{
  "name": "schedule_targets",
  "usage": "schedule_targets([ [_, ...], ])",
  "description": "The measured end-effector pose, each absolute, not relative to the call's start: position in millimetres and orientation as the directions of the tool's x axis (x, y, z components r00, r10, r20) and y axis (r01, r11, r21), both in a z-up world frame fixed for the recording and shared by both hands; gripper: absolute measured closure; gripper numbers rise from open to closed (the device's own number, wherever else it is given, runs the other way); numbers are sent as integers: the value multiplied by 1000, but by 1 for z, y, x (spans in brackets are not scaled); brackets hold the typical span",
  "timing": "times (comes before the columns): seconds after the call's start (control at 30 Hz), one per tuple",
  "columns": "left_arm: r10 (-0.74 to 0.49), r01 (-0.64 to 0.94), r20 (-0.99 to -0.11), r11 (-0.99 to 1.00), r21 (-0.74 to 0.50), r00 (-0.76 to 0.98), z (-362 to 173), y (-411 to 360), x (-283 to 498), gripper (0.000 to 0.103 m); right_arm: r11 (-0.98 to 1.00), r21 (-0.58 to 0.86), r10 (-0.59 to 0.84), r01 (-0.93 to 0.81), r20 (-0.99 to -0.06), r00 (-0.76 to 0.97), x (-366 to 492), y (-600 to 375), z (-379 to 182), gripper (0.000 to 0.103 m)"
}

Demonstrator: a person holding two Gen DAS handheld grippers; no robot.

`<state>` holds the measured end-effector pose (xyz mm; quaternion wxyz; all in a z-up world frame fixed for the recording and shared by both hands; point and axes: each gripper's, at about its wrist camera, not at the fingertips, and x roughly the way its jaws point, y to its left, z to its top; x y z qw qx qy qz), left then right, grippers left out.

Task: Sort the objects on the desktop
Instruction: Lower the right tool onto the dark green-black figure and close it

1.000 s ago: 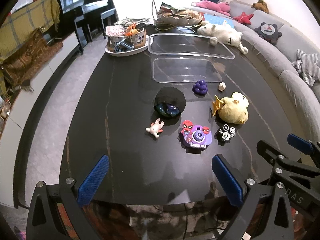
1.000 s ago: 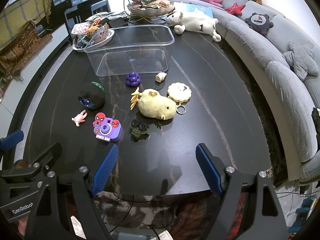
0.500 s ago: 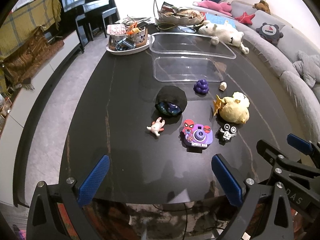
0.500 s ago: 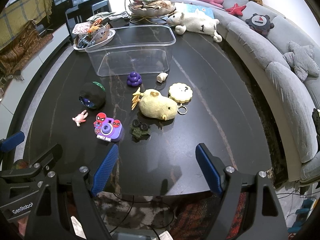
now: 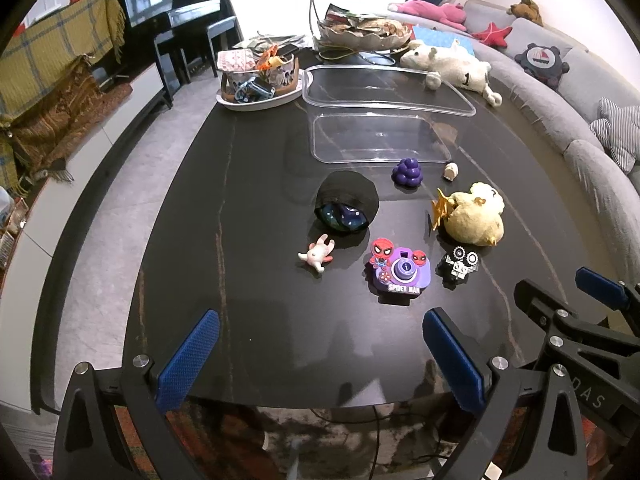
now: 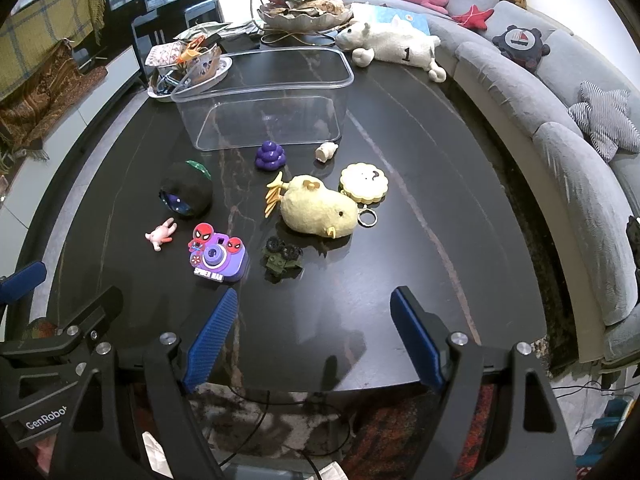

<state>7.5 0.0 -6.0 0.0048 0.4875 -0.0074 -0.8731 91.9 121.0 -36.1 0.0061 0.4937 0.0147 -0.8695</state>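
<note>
Left gripper: jaws spread wide, holding nothing, poised above the near edge of the dark tabletop. Right gripper: jaws likewise wide apart and empty, level with the same edge.

Toys scattered mid-tabletop, none touched by either gripper:
- Purple Spider-Man toy camera nearest, standing upright.
- Small pink figure just left of the camera, lying flat.
- Dark green toy vehicle just right of the camera, wheels up.
- Yellow plush chick on its side, touching a round cream keychain.
- Black pouch-like ball left of the chick, well apart.
- Purple grape toy and small beige figure just before the bin.

Clear plastic bin upright behind the toys, nothing visible inside. White plush animal at the far right edge.
</note>
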Motion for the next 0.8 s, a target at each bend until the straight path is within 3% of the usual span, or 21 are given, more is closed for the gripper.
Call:
schedule_targets([
  [0.8, -34, 1, -871, -999, 39, -490, -28, 3, -10, 3, -997, 51, -75, 62, -872, -483, 76, 123, -64, 31],
])
